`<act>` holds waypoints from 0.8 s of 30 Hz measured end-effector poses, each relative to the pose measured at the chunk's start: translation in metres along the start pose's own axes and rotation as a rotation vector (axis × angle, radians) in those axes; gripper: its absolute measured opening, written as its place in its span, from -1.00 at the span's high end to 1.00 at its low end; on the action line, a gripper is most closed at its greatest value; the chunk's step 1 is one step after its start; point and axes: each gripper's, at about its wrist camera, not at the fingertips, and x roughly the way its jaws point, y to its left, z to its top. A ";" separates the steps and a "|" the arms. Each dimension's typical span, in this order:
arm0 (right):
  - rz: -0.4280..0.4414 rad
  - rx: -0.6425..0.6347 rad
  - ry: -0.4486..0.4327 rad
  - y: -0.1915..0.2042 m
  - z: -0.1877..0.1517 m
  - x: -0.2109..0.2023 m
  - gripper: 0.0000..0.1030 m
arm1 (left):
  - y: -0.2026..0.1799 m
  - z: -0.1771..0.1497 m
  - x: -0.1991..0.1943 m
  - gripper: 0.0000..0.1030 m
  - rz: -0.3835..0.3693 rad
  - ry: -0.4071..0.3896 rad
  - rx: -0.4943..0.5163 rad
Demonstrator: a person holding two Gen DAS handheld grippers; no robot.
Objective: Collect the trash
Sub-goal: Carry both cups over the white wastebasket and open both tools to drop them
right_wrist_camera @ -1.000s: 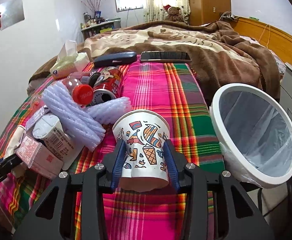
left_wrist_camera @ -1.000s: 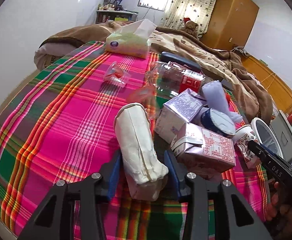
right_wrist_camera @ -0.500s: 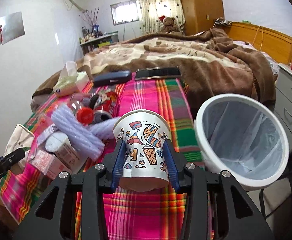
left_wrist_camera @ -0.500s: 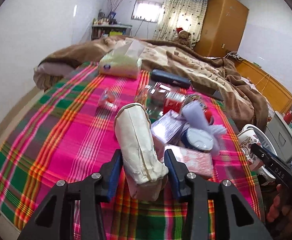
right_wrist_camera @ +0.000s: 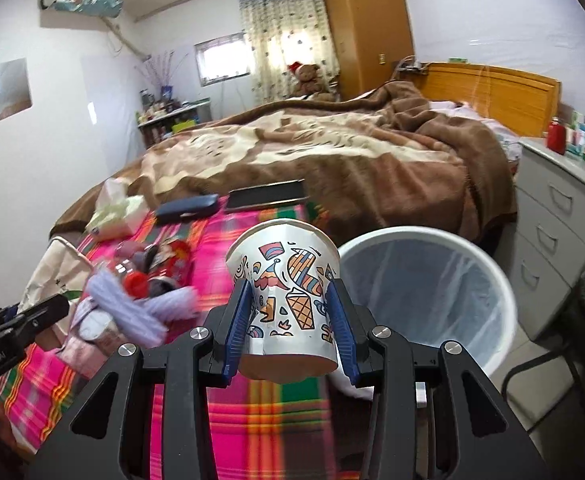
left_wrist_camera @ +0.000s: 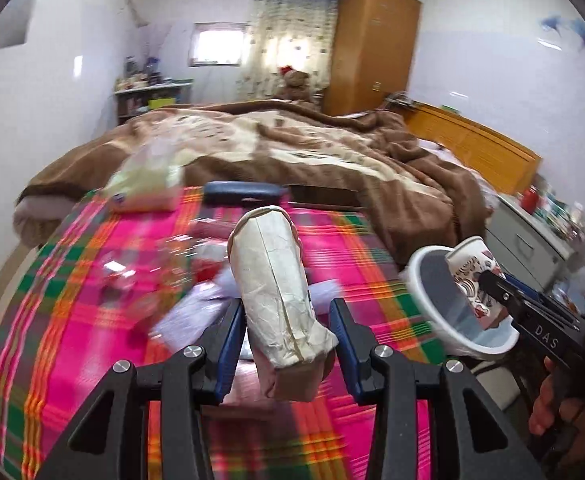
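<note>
Both grippers have risen off the plaid bedspread: left gripper pinches a crumpled beige paper bag low between its fingers, right gripper clamps a patterned paper cup at mid-wall, just left of the white lined wastebasket. Judged light, soft and crushable, both call for gentle side grips.

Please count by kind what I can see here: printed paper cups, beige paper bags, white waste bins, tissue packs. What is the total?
Printed paper cups: 1
Beige paper bags: 1
White waste bins: 1
Tissue packs: 1
Total: 4
</note>
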 end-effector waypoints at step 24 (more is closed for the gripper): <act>-0.173 0.075 0.120 -0.108 -0.010 0.029 0.20 | -0.182 0.003 0.123 0.16 -0.341 0.209 0.236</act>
